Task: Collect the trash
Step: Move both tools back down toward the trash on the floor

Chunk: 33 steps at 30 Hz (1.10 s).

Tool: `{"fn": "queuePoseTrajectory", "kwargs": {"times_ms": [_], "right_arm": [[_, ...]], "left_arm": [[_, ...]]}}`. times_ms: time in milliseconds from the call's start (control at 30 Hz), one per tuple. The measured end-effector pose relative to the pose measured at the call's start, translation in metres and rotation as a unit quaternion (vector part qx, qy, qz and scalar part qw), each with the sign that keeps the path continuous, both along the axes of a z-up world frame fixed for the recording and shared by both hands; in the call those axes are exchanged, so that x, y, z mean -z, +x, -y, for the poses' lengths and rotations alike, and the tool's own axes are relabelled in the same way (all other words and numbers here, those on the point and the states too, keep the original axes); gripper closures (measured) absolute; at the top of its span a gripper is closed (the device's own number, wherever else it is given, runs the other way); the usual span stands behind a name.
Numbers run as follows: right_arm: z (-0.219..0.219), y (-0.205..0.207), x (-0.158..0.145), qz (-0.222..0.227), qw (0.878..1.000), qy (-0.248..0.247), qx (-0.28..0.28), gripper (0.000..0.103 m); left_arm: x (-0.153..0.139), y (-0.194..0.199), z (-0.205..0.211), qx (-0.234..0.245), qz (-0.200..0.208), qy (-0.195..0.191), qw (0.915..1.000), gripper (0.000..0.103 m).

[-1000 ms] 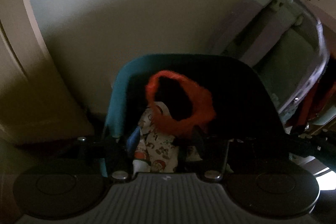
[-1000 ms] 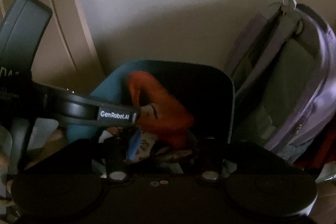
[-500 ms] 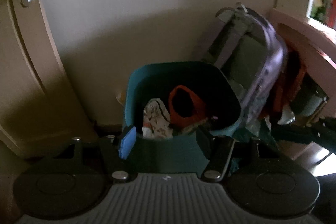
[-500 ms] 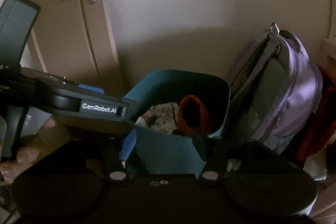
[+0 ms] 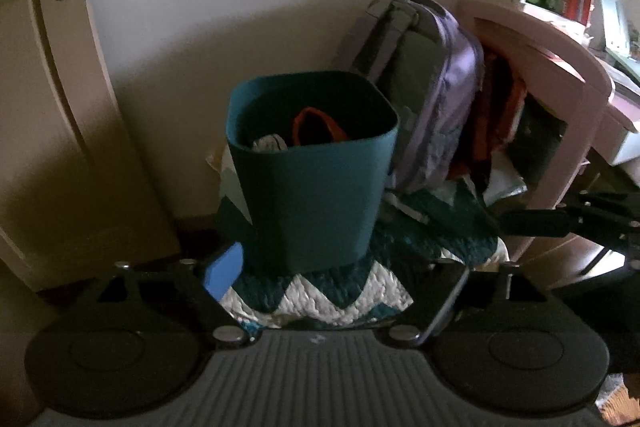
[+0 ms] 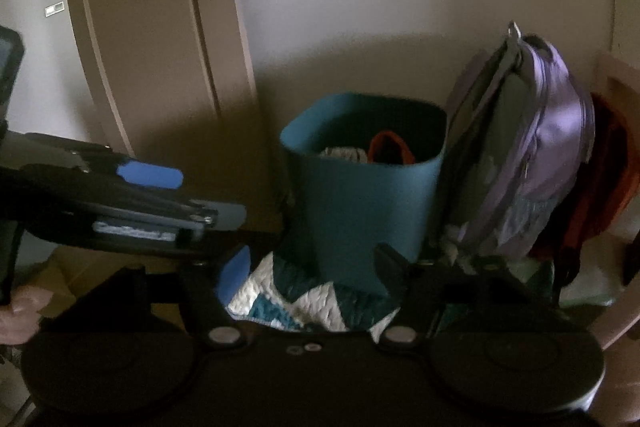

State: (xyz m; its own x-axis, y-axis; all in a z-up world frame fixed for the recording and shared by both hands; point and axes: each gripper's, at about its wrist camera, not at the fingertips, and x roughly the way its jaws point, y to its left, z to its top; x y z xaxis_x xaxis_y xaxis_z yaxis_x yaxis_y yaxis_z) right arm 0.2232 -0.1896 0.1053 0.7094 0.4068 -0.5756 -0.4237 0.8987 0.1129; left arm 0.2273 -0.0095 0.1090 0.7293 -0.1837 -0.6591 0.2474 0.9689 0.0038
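Note:
A teal bin stands on the floor by the wall. Inside it lie an orange knitted piece and a patterned white cloth. My left gripper sits back from the bin with its jaws opening and nothing between them. It also shows at the left of the right wrist view. My right gripper is likewise short of the bin, jaws opening and empty. Its tip shows at the right edge of the left wrist view.
A purple backpack leans on the wall right of the bin. A zigzag teal and white rug lies under the bin. A shut door is on the left, a pink desk on the right.
Both grippers have drawn back from over the bin, so its whole front now shows. Both pairs of jaws have widened. The orange piece and the cloth stay in the bin.

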Motion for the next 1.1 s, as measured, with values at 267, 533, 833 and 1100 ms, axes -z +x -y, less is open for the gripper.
{"fn": "queuePoseTrajectory", "kwargs": {"times_ms": [267, 533, 833, 1100], "right_arm": [[0.006, -0.012, 0.06, -0.033, 0.999, 0.018, 0.009, 0.021], [0.0, -0.002, 0.161, -0.092, 0.996, 0.011, 0.013, 0.011], [-0.014, 0.027, 0.268, -0.156, 0.987, -0.005, 0.03, 0.007], [-0.022, 0.052, 0.363, -0.228, 0.972, -0.026, 0.041, 0.007]], "left_arm": [[0.063, -0.019, -0.024, 0.002, -0.032, -0.022, 0.9992, 0.006], [0.159, 0.001, -0.051, 0.007, -0.088, -0.026, 0.9958, 0.003], [0.258, 0.045, -0.076, 0.025, -0.165, -0.019, 0.9858, 0.003], [0.354, 0.089, -0.095, 0.051, -0.278, -0.027, 0.9588, 0.003]]}}
